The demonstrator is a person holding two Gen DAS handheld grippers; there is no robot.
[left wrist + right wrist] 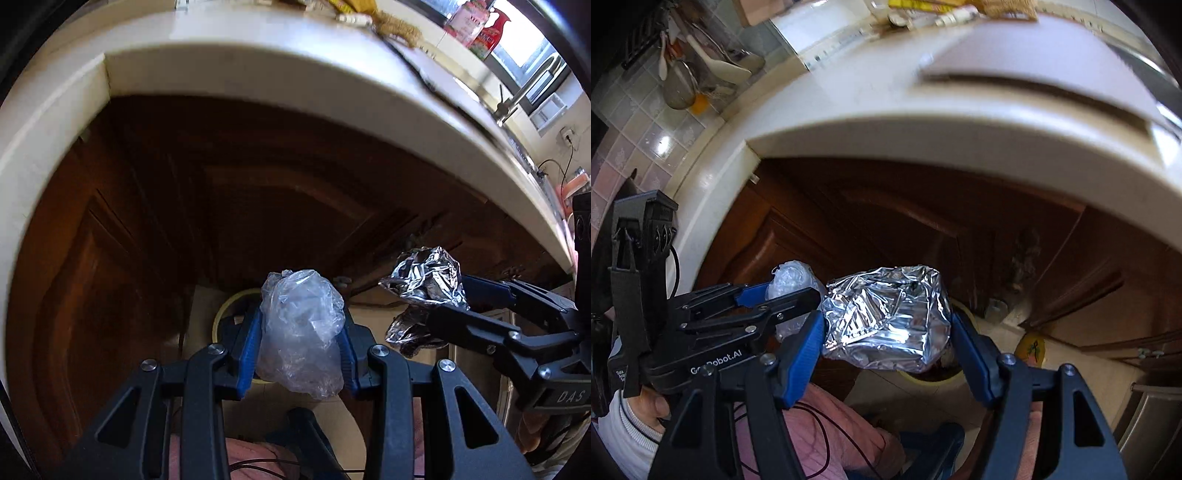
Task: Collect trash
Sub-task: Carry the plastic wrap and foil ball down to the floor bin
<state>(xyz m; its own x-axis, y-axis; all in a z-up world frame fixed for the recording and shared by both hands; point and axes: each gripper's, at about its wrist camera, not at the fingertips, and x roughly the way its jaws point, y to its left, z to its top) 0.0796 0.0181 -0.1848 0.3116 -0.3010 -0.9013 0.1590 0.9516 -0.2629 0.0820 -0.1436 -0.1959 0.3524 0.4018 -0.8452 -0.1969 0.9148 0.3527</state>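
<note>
My left gripper (301,332) is shut on a crumpled clear plastic bag (301,328), held in the air in front of the dark wooden cabinets. My right gripper (888,332) is shut on a crumpled ball of aluminium foil (886,321). The right gripper (424,306) with the foil (428,277) also shows in the left wrist view, just right of the plastic. The left gripper (792,291) with the plastic (790,277) shows in the right wrist view at left. Below both sits a round yellow-rimmed bin (229,299), partly hidden; its rim also shows in the right wrist view (934,380).
A cream countertop edge (258,70) curves overhead, with packets (480,29) and a tap (517,99) on it. Brown cabinet doors (110,258) stand ahead. Kitchen utensils (701,70) hang on the tiled wall. Pink-clad legs (831,435) and cables are below.
</note>
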